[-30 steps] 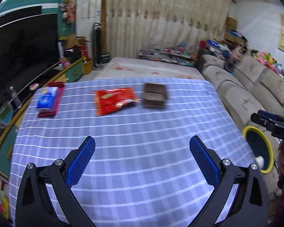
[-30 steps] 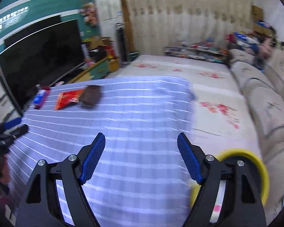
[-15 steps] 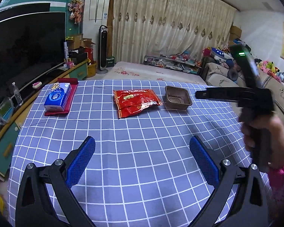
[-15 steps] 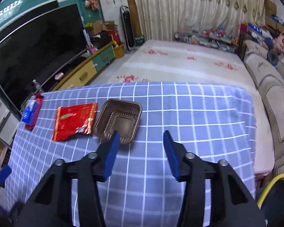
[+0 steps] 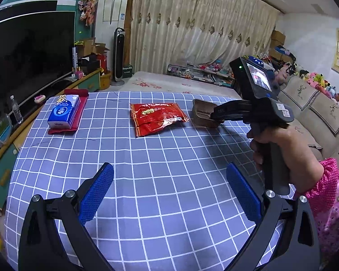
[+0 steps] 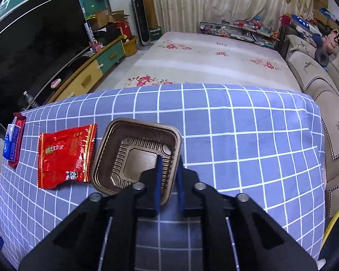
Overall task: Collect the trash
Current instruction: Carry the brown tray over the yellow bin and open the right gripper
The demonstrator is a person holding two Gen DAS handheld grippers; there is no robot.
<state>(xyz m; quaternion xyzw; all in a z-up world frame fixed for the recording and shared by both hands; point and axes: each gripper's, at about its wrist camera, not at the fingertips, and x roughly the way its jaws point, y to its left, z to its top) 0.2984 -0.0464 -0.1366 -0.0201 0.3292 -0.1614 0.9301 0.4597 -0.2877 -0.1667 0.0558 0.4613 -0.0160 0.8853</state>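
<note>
Right gripper (image 6: 168,180) is pinching the brown tray's (image 6: 133,144) wall; left gripper (image 5: 169,192) hangs spread over the cloth (image 5: 169,158). Red wrapper (image 5: 157,117) sits beside the tray.

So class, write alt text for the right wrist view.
The right tool is shut on the near wall of a brown plastic tray on a blue checked tablecloth. A red snack wrapper lies left of the tray, a blue tissue pack beyond it.

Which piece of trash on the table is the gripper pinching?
The brown plastic tray: the right gripper has its jaws shut on the tray's right wall. The red snack wrapper beside it lies untouched.
</note>
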